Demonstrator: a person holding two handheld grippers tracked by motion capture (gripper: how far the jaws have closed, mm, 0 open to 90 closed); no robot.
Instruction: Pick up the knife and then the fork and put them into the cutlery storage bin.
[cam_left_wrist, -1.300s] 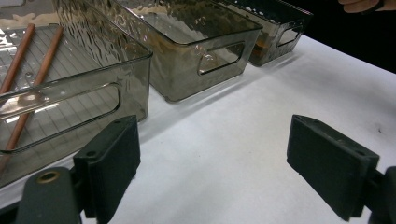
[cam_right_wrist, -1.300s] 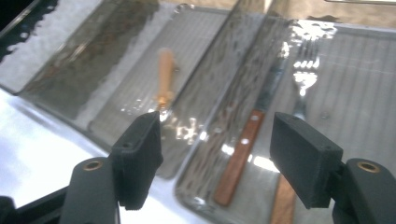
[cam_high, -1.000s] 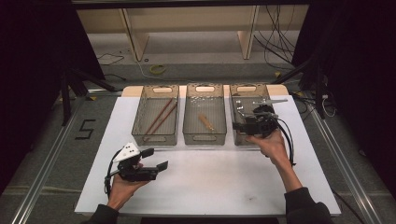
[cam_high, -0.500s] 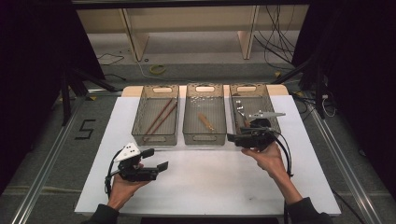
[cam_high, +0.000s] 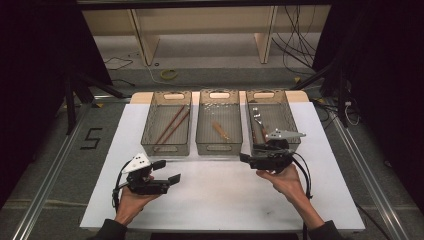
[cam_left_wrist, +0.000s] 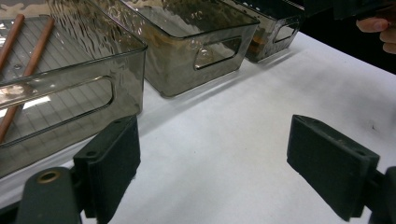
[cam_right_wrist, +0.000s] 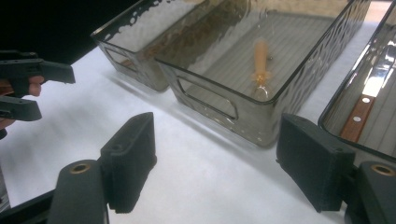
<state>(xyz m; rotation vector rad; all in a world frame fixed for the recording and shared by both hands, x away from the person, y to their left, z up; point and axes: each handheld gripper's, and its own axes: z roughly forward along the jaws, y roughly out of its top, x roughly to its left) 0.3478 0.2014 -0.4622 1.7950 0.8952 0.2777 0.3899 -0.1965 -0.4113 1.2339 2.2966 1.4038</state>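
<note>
Three smoky clear bins stand in a row on the white mat (cam_high: 220, 200). The left bin (cam_high: 165, 149) holds two brown chopsticks (cam_high: 172, 124) (cam_left_wrist: 28, 70). The middle bin (cam_high: 218, 148) holds a small orange-brown wooden piece (cam_high: 220, 130) (cam_right_wrist: 260, 58). The right bin (cam_high: 263, 94) holds metal cutlery (cam_high: 257, 120) and a wooden-handled knife (cam_right_wrist: 357, 116). My left gripper (cam_high: 167, 171) (cam_left_wrist: 212, 172) rests open and empty at the front left. My right gripper (cam_high: 246, 159) (cam_right_wrist: 219, 163) hovers just before the right bin and points left. Its jaws have just been opening, with nothing between them.
Past the table's far edge lie a wooden frame and cables on the floor (cam_high: 300, 45). Metal rails (cam_high: 370, 175) run along both sides of the table. The left gripper (cam_right_wrist: 56, 92) shows at the left edge of the right gripper view.
My right gripper has drawn back from over the right bin toward the person, a little left and lower. The left gripper has stayed put.
</note>
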